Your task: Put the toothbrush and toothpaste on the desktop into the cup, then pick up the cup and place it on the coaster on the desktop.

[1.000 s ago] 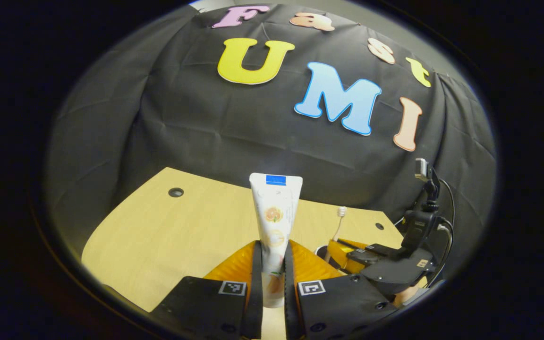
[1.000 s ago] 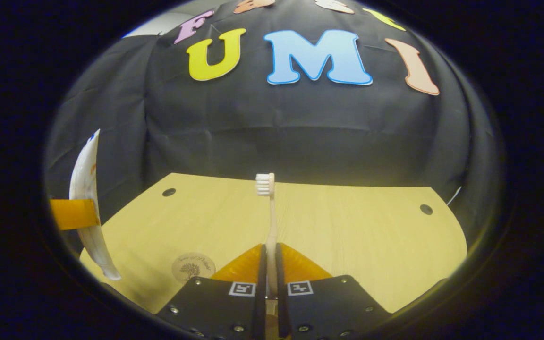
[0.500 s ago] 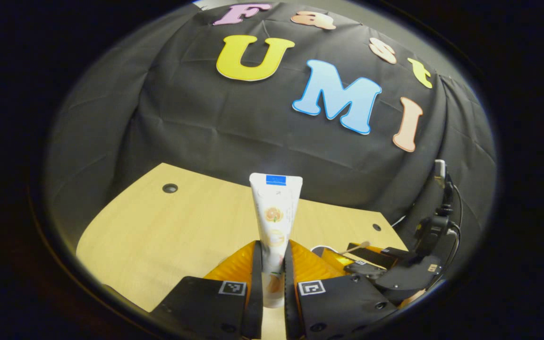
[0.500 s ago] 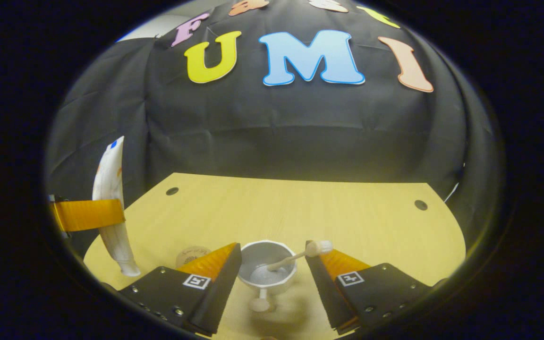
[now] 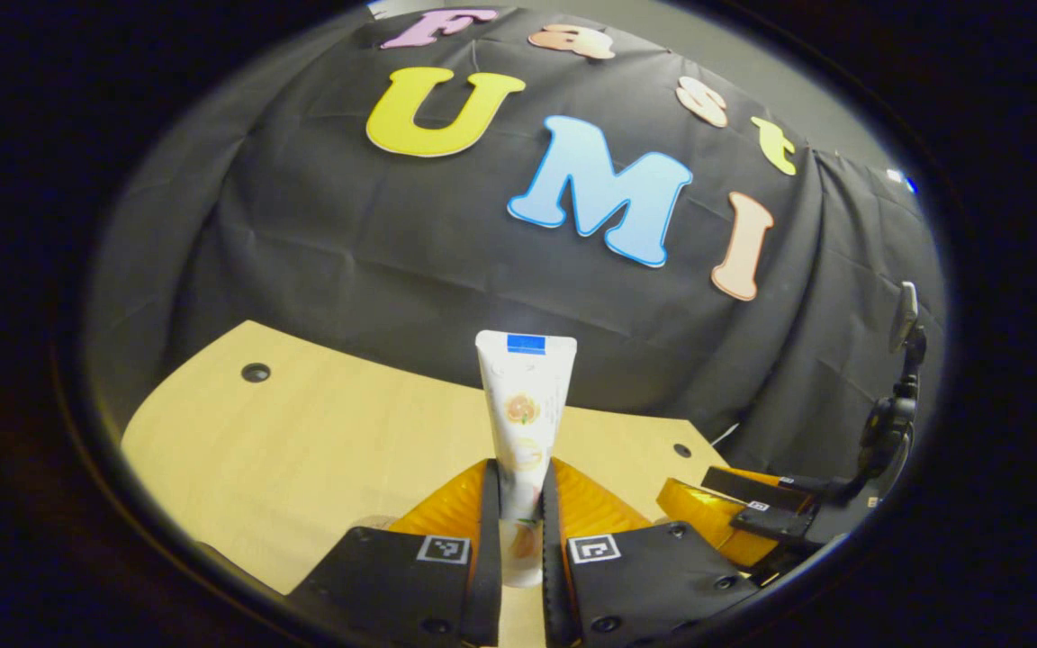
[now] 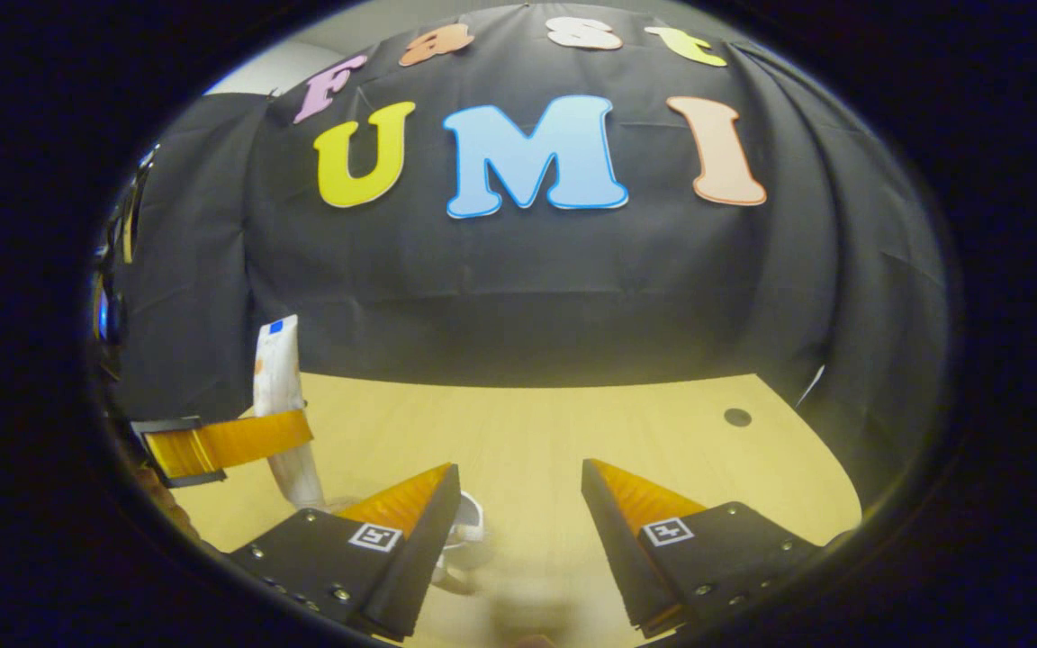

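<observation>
Light wood desktop w/ white cup on it.

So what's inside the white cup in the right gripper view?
Cannot tell: the white cup shows just a sliver of rim beside the open right gripper, whose finger covers its inside.

I'm working in a staged recording booth, not a lived-in room. A creased black cloth hangs as the back wall right behind a bare, light wooden desktop with round cable holes. A small camera on a stand sits at the side.
</observation>
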The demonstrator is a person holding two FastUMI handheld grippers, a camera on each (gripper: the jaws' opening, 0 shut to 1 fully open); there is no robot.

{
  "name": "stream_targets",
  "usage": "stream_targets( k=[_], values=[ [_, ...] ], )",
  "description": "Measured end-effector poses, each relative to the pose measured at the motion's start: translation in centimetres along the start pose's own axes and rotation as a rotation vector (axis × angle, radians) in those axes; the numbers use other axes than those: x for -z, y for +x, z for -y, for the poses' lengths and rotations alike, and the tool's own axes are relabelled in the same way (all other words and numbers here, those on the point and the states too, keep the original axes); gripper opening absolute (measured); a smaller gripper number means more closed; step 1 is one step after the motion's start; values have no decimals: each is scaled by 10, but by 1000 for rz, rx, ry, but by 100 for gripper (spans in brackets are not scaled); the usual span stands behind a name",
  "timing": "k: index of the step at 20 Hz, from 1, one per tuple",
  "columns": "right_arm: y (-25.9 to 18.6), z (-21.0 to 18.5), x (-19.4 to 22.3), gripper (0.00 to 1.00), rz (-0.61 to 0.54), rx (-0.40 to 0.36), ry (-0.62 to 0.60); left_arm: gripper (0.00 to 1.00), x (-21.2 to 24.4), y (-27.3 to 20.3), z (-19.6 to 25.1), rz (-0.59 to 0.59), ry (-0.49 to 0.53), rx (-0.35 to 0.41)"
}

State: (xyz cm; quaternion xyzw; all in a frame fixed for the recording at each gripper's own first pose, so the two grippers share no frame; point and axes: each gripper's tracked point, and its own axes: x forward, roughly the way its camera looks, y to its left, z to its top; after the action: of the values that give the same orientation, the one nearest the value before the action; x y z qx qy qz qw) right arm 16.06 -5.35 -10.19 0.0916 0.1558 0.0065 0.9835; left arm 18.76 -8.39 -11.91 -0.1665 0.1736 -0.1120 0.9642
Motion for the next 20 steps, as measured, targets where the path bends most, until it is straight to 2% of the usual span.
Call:
stream_targets(
  k=[3, 7, 12, 20],
  values=[
    [-14, 17, -9, 82, 23, 33, 26, 25, 0, 25, 16, 26, -15, 80],
    [-29, 34, -12, 81, 32, 77, 40, 26, 4, 56, 27, 50, -33, 151],
    [-38, 47, 2, 81, 4, 114, 32, 25, 33, 91, 28, 19, -6, 148],
    [-39, 41, 27, 82, -52, 111, 50, 25, 67, 95, 37, 18, 104, 168]
  ],
)
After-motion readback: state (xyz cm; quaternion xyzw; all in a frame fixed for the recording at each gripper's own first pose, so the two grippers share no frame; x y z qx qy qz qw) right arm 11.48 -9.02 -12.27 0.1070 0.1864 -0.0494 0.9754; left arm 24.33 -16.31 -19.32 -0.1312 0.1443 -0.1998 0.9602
